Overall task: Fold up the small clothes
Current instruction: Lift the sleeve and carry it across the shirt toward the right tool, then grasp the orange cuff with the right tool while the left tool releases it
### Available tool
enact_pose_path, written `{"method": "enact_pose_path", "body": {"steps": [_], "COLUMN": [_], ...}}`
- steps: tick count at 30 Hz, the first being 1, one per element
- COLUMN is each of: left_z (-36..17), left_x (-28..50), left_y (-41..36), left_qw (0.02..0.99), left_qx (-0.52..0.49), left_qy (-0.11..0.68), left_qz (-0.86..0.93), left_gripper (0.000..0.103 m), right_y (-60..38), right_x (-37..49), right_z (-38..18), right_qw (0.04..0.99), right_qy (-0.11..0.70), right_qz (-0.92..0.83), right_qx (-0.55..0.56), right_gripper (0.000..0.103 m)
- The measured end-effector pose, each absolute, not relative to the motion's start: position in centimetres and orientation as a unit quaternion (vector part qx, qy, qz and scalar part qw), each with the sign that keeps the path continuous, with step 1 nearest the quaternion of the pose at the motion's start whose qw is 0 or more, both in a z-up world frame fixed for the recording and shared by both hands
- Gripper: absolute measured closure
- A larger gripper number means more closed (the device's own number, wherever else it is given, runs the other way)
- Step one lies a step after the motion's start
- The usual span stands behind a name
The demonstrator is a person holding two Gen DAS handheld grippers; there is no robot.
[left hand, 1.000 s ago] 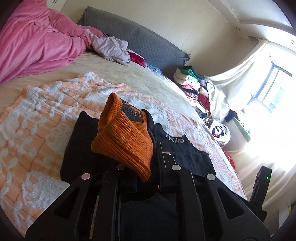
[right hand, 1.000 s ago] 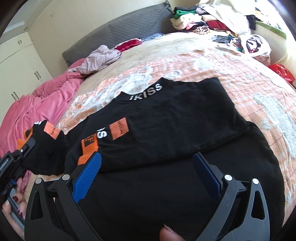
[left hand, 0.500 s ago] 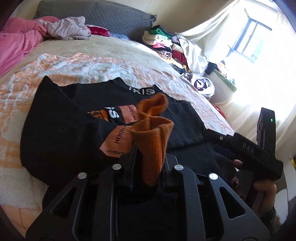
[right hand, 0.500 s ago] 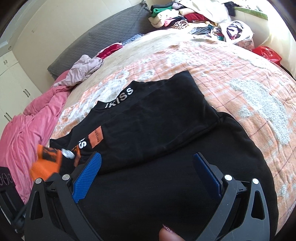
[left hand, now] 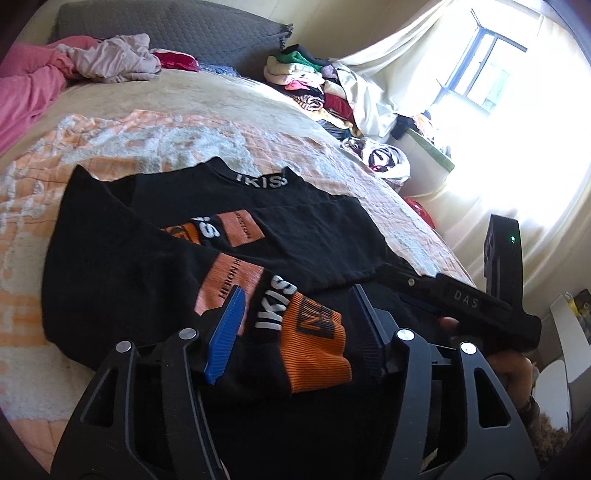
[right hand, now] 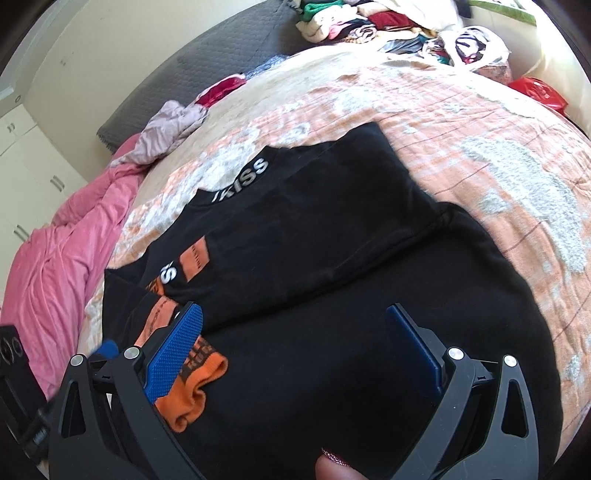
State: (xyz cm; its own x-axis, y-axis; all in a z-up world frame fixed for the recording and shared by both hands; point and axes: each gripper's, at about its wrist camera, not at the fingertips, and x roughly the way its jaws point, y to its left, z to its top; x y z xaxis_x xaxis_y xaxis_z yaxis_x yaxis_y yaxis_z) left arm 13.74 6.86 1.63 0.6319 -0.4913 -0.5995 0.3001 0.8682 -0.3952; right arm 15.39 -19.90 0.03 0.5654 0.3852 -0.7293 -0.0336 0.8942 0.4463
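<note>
A black sweatshirt (left hand: 303,225) with "IKISS" on its collar lies on the bed, both sleeves folded across the body; it also shows in the right wrist view (right hand: 332,236). The near sleeve's orange ribbed cuff (left hand: 314,354) lies flat between the fingers of my left gripper (left hand: 295,332), which is open and holds nothing. The cuff also shows in the right wrist view (right hand: 195,391). My right gripper (right hand: 299,350) is open and empty, low over the sweatshirt's lower body. Its black body (left hand: 461,299) shows at the right of the left wrist view.
The sweatshirt rests on an orange and white blanket (right hand: 480,122). A pink duvet (right hand: 48,280) lies at the left. A grey headboard cushion (left hand: 166,22), a mauve garment (left hand: 110,59) and a pile of clothes (left hand: 314,85) lie beyond. A bright window (left hand: 480,66) is at the right.
My left gripper carried the orange-cuffed sleeve across onto the sweatshirt body, then opened and let it go. The cuff now lies flat. My right gripper stayed open.
</note>
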Motion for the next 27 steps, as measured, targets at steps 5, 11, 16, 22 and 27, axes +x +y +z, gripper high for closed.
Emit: {"method": "enact_pose_path", "body": {"steps": [5,11,16,22,27], "left_z": [2.2,1.9,1.9,1.9,2.0], "left_x": [14.2,14.8,14.9,14.7,14.6], "left_y": [9.4,12.5,14.2,15.3,16.2], "left_qw": [0.912,0.915,0.912,0.909,0.905], "left_qx": [-0.116,-0.126,-0.155,-0.174,-0.185], "left_qy": [0.367,0.377,0.376,0.377,0.381], "left_qz": [-0.14,-0.065,-0.049,-0.034,-0.028], "left_gripper": [0.028,0.02,0.012,0.012,0.012], "right_y": [-16.9,-13.6,-12.2,-11.2,-10.2], "right_x": [15.0,14.4,14.0,13.7,13.7], "right_z": [-0.8,-1.3,-1.5,-1.2,-0.1], "right_qw": [0.845,0.846,0.849,0.859,0.863], "right_qy": [0.475,0.484,0.481,0.464,0.444], "right_qz": [0.168,0.184,0.191,0.2,0.228], "right_qx": [0.18,0.128,0.105,0.085,0.08], "right_gripper": [0.005,0.014,0.033,0.061,0.087]}}
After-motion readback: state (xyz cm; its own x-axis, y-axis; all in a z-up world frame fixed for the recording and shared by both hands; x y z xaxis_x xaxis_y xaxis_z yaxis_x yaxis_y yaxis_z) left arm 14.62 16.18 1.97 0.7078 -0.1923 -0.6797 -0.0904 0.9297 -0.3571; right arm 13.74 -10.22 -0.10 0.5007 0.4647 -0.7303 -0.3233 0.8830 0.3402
